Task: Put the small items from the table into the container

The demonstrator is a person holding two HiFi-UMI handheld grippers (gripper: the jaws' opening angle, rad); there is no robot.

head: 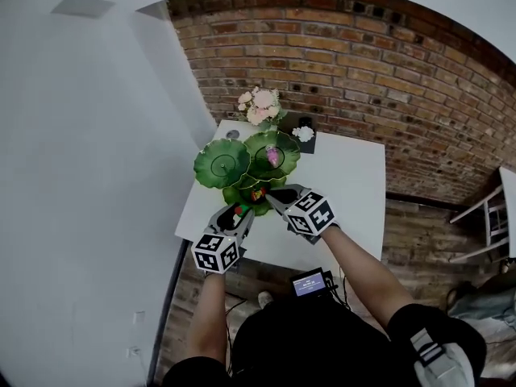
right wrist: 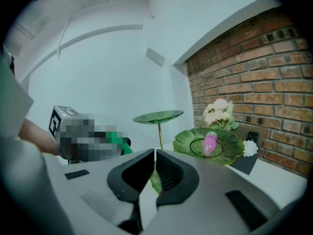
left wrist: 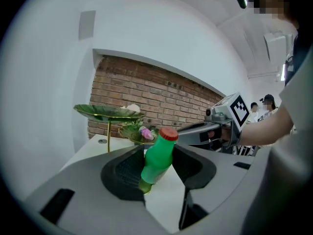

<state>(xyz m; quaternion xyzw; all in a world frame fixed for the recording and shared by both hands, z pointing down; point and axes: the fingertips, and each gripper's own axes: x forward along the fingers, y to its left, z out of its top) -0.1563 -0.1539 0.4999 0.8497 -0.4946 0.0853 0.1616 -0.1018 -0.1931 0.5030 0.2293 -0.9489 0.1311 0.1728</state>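
Note:
My left gripper (head: 242, 213) is shut on a small green bottle (left wrist: 157, 160) with a red cap, held tilted between the pads above the table. The bottle (head: 239, 212) hangs just in front of the green leaf-shaped tiered container (head: 222, 162). My right gripper (head: 276, 199) is shut with nothing in it, and its jaws (right wrist: 154, 153) meet beside the left one. A pink item (right wrist: 210, 143) lies in the container's middle leaf dish (right wrist: 230, 153). The lowest leaf (head: 242, 193) holds a small red item (head: 258, 193).
The white table (head: 347, 184) stands against a brick wall (head: 387, 71). A bunch of pale flowers (head: 260, 105) and a black stand with a white flower (head: 304, 135) sit at its far edge. A white chair (head: 492, 216) stands to the right.

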